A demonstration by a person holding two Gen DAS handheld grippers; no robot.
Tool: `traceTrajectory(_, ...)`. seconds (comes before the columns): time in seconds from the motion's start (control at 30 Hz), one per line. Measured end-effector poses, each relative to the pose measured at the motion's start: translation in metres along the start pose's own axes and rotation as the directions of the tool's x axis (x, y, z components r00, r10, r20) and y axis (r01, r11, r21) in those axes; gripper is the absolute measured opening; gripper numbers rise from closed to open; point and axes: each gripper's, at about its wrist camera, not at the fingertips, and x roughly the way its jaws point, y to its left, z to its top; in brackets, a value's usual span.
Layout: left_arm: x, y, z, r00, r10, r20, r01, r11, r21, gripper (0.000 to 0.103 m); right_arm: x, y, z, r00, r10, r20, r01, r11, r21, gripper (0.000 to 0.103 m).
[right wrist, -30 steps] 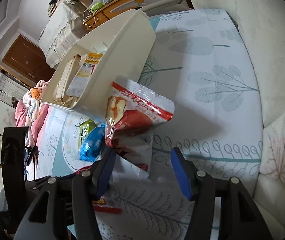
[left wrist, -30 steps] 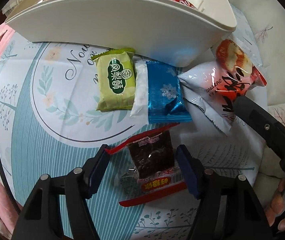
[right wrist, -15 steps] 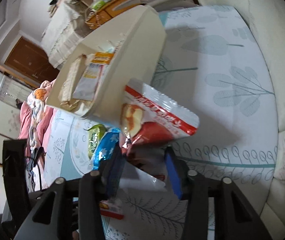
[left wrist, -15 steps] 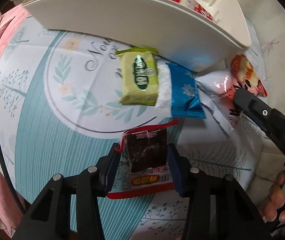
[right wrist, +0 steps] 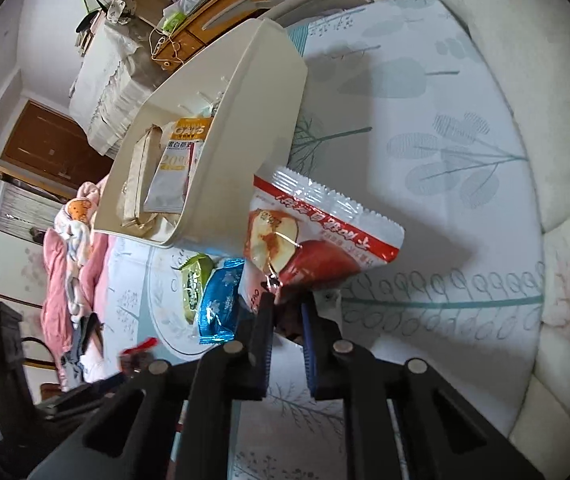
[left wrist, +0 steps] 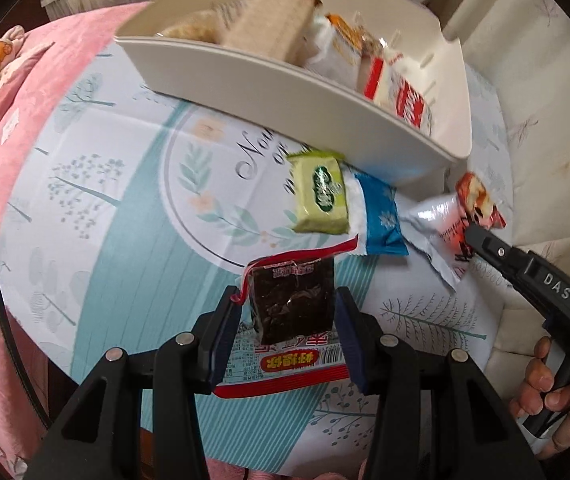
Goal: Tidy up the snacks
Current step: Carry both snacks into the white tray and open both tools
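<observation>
Snacks crowd the near side of the cream bin (left wrist: 269, 76): my left hand-held gripper (left wrist: 287, 316) pinches the dark brown packet (left wrist: 293, 304), lifted; a green packet (left wrist: 321, 196) and blue packet (left wrist: 381, 216) touch; my right hand-held gripper (right wrist: 287, 320) is clamped on the apple bag (right wrist: 317, 232). Right of the bin, the tablecloth (right wrist: 425, 120) lies bare.

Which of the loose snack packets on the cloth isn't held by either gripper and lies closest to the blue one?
The green packet, lying flat right beside the blue packet.
</observation>
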Motion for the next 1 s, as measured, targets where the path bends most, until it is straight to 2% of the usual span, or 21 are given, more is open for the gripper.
traceTrajectory(0.23,-0.026,0.019,-0.005,0.999,-0.014,0.037,0.014,1.000,-0.013,0.046,-0.024,0.002,-0.007,0.994,-0.094,0.062,0.092,0.995,0.029,0.010)
traceTrajectory(0.47,-0.039,0.040,0.004,0.999,-0.011,0.051,0.012,1.000,-0.019,0.046,-0.051,0.008,-0.013,0.985,-0.119,0.127,0.115,0.993,0.034,0.008)
traceTrajectory(0.7,-0.048,0.061,0.038,0.999,-0.038,-0.011,0.038,0.999,-0.019,0.046,-0.079,0.034,-0.014,0.968,-0.129,0.215,0.125,0.992,0.030,0.008)
traceTrajectory(1.0,-0.064,0.084,0.099,0.998,-0.067,-0.014,0.068,0.994,0.085,0.046,-0.103,0.087,-0.002,0.927,-0.174,0.333,0.174,0.984,0.029,0.008)
